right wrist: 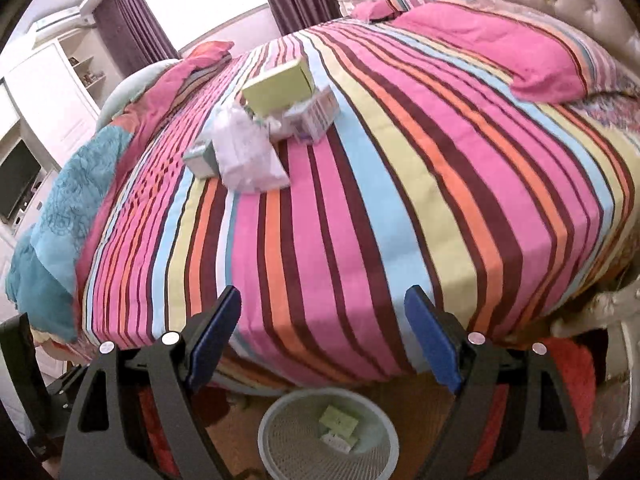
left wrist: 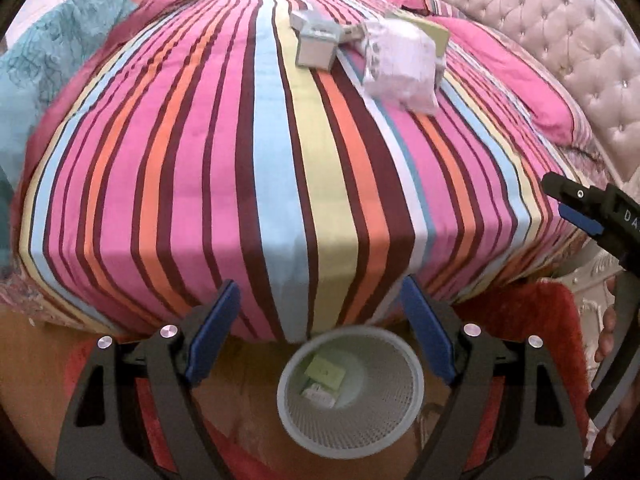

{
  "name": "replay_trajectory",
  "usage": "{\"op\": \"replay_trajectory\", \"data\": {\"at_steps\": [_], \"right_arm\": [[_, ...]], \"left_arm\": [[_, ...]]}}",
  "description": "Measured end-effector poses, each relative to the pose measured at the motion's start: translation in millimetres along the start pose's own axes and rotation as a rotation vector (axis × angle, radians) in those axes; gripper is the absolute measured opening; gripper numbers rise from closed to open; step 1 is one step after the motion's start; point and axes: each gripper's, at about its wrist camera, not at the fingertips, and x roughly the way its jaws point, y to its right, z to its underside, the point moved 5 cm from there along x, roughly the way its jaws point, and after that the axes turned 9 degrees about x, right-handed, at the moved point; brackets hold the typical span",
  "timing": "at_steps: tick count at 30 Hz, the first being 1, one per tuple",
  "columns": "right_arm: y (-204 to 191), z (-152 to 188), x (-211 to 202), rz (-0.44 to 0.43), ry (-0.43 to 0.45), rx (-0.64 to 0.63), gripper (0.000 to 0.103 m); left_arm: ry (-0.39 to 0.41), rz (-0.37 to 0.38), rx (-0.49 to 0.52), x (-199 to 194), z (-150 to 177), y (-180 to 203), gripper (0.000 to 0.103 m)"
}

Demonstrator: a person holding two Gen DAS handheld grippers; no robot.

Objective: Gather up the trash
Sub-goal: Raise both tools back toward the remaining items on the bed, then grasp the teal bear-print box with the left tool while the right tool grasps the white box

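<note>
Left wrist view, left gripper (left wrist: 320,336) level, jaws spread, above wastebasket (left wrist: 350,436)

A white mesh wastebasket (left wrist: 350,392) stands upright on the floor just beside the foot of the bed, its mouth open. Inside it lie 2 pieces: a pale green flat carton (left wrist: 325,372) and a white packet (left wrist: 318,394) under it, both resting on the bottom.

On the striped bedspread, well apart from the basket, sits a small heap of trash. A grey-white little box (left wrist: 316,42) lies at its left end. A crumpled white plastic bag (left wrist: 400,66) lies beside it. A pale green box (right wrist: 278,86) rests tilted on top of the heap, leaning against a white printed carton (right wrist: 314,116).
</note>
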Motion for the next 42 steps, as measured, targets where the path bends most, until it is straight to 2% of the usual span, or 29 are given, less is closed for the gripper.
{"op": "replay_trajectory", "data": {"at_steps": [6, 18, 28, 36, 42], "right_arm": [[-1.6, -16.0, -0.2, 0.001, 0.038, 0.023, 0.080], [-0.9, -41.6, 16.4, 0.015, 0.043, 0.030, 0.080], [-17.7, -67.6, 43.6, 0.016, 0.041, -0.001, 0.080], [-27.7, -92.6, 69.1, 0.024, 0.039, -0.014, 0.080], [-33.5, -110.6, 83.6, 0.031, 0.040, -0.006, 0.080]], "left_arm": [[0.031, -0.007, -0.009, 3.1, -28.2, -6.2, 0.080], [0.056, -0.008, -0.049, 22.9, -74.9, -17.3, 0.080], [0.045, -0.017, -0.069, 52.0, -112.6, -28.3, 0.080], [0.038, -0.032, -0.048, 75.1, -143.0, -36.9, 0.080], [0.059, -0.004, -0.069, 85.3, -172.6, -39.5, 0.080]]}}
